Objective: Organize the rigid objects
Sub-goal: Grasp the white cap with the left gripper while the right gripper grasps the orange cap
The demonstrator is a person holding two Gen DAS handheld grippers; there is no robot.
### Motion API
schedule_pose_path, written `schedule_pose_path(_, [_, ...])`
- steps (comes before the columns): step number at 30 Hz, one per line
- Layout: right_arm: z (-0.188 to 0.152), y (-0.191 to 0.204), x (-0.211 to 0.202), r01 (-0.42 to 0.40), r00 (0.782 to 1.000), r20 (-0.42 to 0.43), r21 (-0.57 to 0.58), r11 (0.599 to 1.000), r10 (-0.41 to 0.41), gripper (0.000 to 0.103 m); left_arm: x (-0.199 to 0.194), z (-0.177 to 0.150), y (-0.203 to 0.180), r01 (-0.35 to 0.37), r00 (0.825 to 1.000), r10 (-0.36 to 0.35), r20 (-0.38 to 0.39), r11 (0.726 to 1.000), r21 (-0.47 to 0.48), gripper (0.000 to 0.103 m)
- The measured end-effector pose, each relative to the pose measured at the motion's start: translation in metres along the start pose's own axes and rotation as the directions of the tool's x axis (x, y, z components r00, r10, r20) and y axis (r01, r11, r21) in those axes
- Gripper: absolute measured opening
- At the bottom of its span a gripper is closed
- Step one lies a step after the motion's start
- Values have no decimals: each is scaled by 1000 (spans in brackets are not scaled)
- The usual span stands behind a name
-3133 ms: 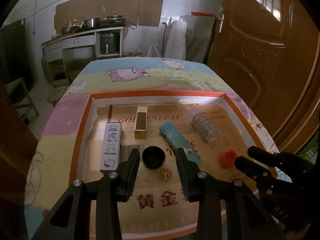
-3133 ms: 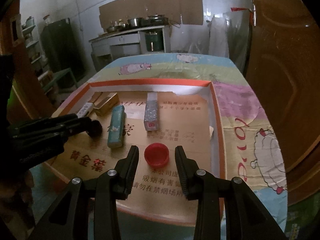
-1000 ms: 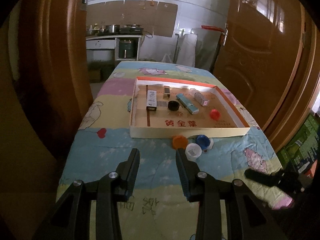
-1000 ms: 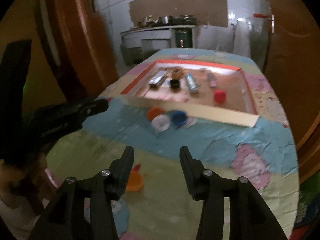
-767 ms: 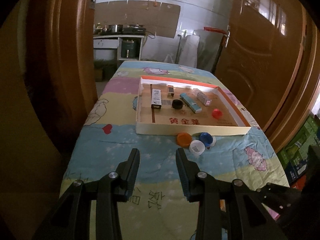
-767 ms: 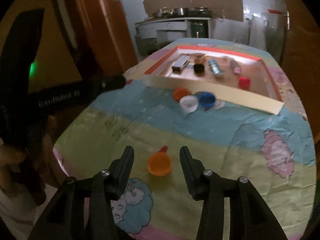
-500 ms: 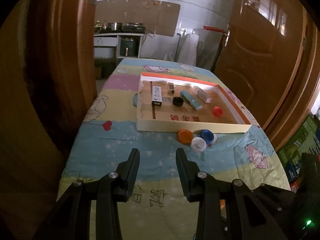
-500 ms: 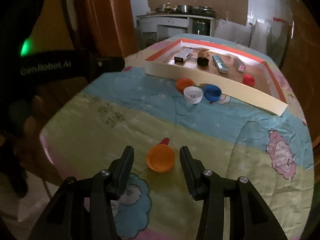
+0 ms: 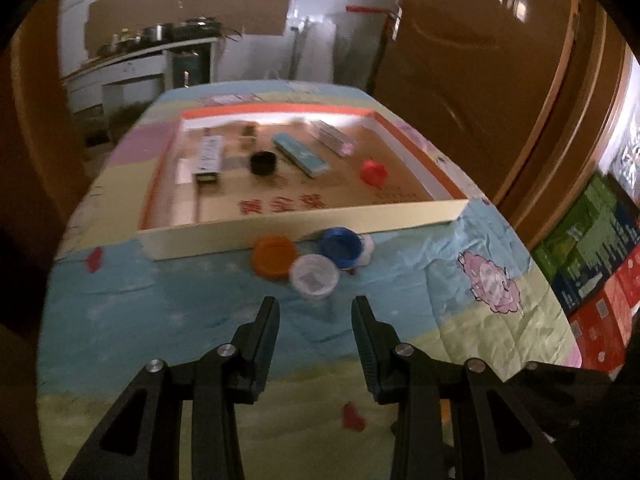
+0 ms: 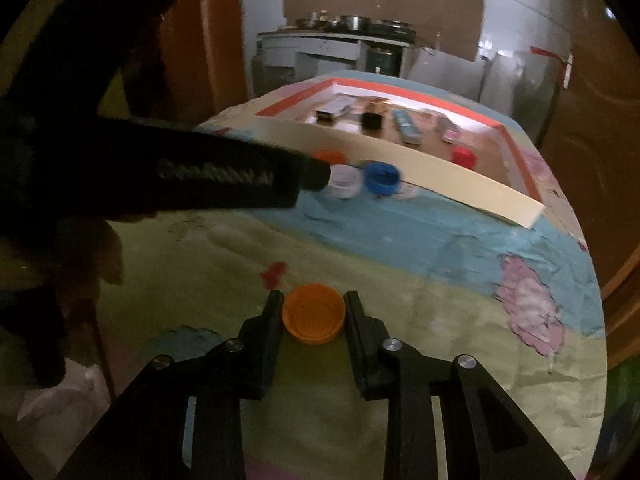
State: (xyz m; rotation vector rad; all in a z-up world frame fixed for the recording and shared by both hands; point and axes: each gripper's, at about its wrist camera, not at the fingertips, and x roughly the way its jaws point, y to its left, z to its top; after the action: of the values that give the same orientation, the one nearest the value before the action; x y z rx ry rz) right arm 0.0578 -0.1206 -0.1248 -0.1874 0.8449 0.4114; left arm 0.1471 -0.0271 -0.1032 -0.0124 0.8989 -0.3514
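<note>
An orange-rimmed cardboard tray [image 9: 304, 224] on the table holds a black cap [image 9: 262, 162], a red cap [image 9: 373, 172], a teal box [image 9: 301, 154] and other small boxes. In front of it lie an orange cap [image 9: 273, 256], a white cap [image 9: 313, 280] and a blue cap [image 9: 341, 246]. My left gripper [image 9: 314, 312] is open and empty, just short of the white cap. My right gripper [image 10: 313, 312] has its fingers around an orange cap [image 10: 313, 318] on the cloth, close to both sides of it.
The table wears a cartoon-print cloth [image 9: 480, 288]. A brown door [image 9: 480, 60] stands at the right, stacked cartons [image 9: 592, 248] beside the table. The left gripper's body [image 10: 160, 176] crosses the right wrist view at the left. A kitchen counter [image 10: 340, 44] is at the back.
Both grippers drew back from the tray to the near end of the table. The left then advanced towards the white cap; the right closed in around the orange cap.
</note>
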Motion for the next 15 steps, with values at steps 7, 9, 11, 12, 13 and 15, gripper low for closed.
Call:
schedule_pose_path(7, [-2,-35,-11,-16,999,34,84,996,14,31,32,8,-7,-56,996,55,-72,998,-8,37])
schedule_pose_path(9, [-3,-43,-11,-29,999,41,105,994,25,31,35,11,-9,-66,995,66,-70,998,-7,37])
schedule_pose_path(11, [-4,-48,-10,-40,999,41,118,992,35,31,38,14,-9,-71,995,70,-73,997,-8,37])
schedule_pose_path(12, [-4,-50,-8,-46,998,41,125,991,41,31,40,16,-10,-74,995,73,-71,997,-4,37])
schedule_pose_path(13, [-6,-51,-9,-50,998,41,129,990,45,31,40,16,-11,-80,994,80,-71,997,2,37])
schedule_pose_path(15, [-7,-54,-8,-61,998,40,141,988,56,31,41,15,-14,-96,993,97,-63,995,18,37])
